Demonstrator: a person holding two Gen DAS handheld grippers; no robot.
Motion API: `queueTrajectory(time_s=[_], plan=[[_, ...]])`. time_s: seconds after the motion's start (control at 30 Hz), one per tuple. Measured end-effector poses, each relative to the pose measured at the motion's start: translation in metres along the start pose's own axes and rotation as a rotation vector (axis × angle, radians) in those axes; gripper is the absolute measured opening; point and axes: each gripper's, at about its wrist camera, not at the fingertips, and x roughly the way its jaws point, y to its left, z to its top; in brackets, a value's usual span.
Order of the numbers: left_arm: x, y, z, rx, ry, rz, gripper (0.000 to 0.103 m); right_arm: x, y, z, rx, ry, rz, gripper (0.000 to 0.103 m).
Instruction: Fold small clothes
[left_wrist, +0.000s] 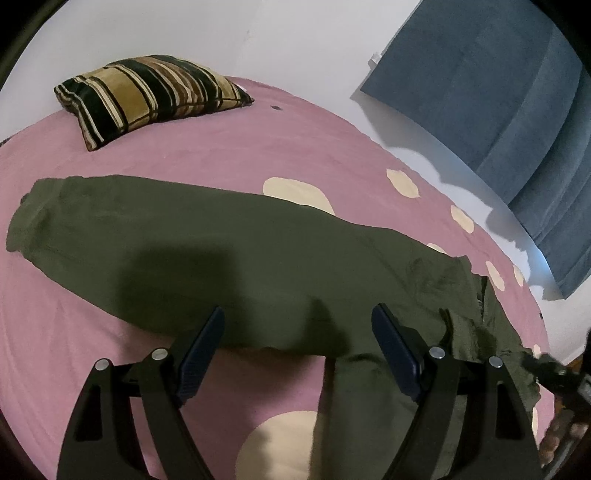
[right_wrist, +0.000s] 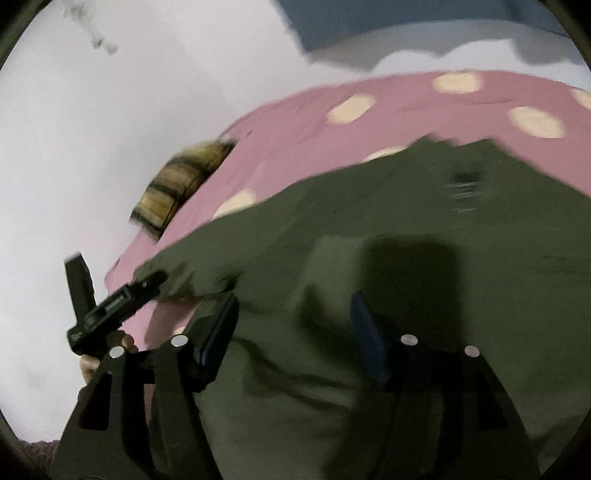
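Both my claws are released: the left gripper hangs over the near fold edge of the olive-green cotton garment, and the right gripper grips nothing above the same cloth. The garment lies lengthwise on the pink cream-spotted bedsheet, a striped velvet cushion at eleven o'clock. I'd bite the crumpled hem at three o'clock deeply, both layers.

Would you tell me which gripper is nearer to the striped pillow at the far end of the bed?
Left. The left gripper hovers open at the green garment's near edge, facing the striped pillow. The right gripper is open over the garment's other end, with the pillow beyond the left one.
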Motion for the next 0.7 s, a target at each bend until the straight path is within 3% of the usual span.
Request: queueTrajectory(time_s=[0.17, 0.33, 0.4, 0.5, 0.57, 0.63, 0.7], plan=[[0.002, -0.002, -0.002, 0.0, 0.007, 0.006, 0.081, -0.099, -0.109, -0.018, 0.201, -0.163, -0.191, 0.066], [0.003, -0.007, -0.004, 0.011, 0.004, 0.015, 0.081, -0.15, -0.209, -0.05, 0.467, -0.237, -0.323, 0.066], [0.004, -0.009, -0.005, 0.012, 0.01, 0.018, 0.081, -0.151, -0.233, -0.062, 0.525, -0.214, -0.321, 0.066], [0.005, -0.011, -0.007, 0.015, 0.017, 0.026, 0.081, -0.138, -0.242, -0.071, 0.541, -0.166, -0.235, 0.065], [0.006, -0.012, -0.007, 0.017, 0.02, 0.028, 0.081, -0.13, -0.243, -0.074, 0.514, -0.117, -0.232, 0.058], [0.006, -0.013, -0.008, 0.023, 0.02, 0.03, 0.081, -0.124, -0.244, -0.078, 0.497, -0.083, -0.246, 0.035], [0.006, -0.014, -0.009, 0.026, 0.021, 0.031, 0.081, -0.12, -0.247, -0.081, 0.491, -0.07, -0.237, 0.026]])
